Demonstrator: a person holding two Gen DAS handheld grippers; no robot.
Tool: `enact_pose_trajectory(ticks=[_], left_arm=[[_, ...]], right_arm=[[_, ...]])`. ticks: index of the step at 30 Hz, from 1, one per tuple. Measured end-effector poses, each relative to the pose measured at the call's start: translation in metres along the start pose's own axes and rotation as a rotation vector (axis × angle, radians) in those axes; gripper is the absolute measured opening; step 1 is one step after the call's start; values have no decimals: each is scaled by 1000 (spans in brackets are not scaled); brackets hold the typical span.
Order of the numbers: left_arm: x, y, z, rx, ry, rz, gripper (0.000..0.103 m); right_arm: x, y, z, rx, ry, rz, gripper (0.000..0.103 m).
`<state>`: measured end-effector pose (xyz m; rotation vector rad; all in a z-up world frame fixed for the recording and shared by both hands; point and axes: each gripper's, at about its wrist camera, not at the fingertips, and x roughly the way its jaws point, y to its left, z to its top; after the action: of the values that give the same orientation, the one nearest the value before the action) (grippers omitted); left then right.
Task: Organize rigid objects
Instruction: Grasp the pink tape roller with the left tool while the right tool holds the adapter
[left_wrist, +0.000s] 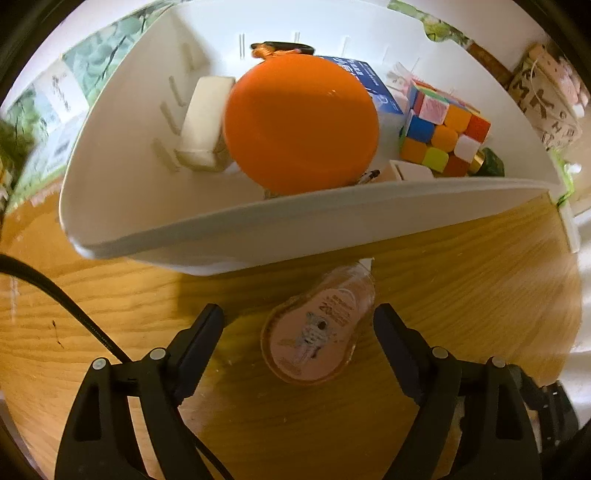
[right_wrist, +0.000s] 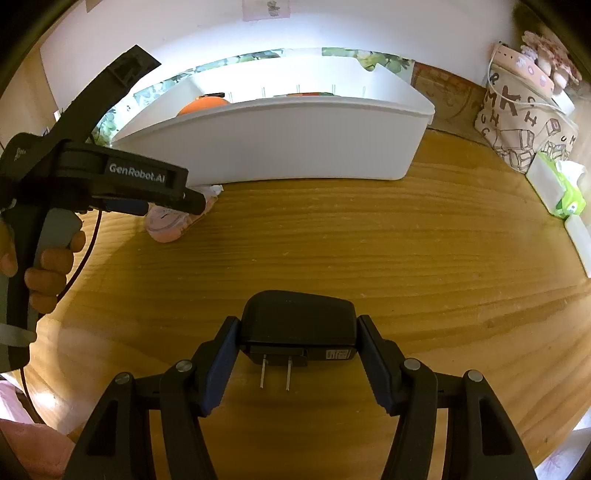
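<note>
A white bin (left_wrist: 221, 236) stands on the wooden table (left_wrist: 110, 295) and holds an orange ball (left_wrist: 301, 122), a colour cube (left_wrist: 445, 134), a white block (left_wrist: 207, 122) and a blue-and-white box (left_wrist: 373, 86). My left gripper (left_wrist: 298, 317) is open, its fingers either side of a pink correction-tape dispenser (left_wrist: 317, 332) lying on the table in front of the bin. My right gripper (right_wrist: 297, 336) is shut on a black plug adapter (right_wrist: 299, 321), prongs pointing toward the camera, above the table. The right wrist view also shows the left gripper (right_wrist: 192, 201) over the dispenser (right_wrist: 166, 225) and the bin (right_wrist: 295, 144).
A printed cloth bag (right_wrist: 517, 122) and a tissue pack (right_wrist: 561, 188) sit at the right side of the table by the wall. A black cable (left_wrist: 74, 314) trails at the left. A small green object (left_wrist: 493, 162) lies in the bin's right corner.
</note>
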<state>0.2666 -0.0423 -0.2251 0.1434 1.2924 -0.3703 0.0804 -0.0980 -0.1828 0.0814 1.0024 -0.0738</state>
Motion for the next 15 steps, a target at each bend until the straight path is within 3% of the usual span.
enact_pose_trajectory(ticks=[9,15], left_arm=[[5,-14,4,56,-25,62,84],[3,-19,6,66,-58,70,62]], right_arm=[[5,2,5,-10,10,6,63],[8,1,9,-22,16,14,63]])
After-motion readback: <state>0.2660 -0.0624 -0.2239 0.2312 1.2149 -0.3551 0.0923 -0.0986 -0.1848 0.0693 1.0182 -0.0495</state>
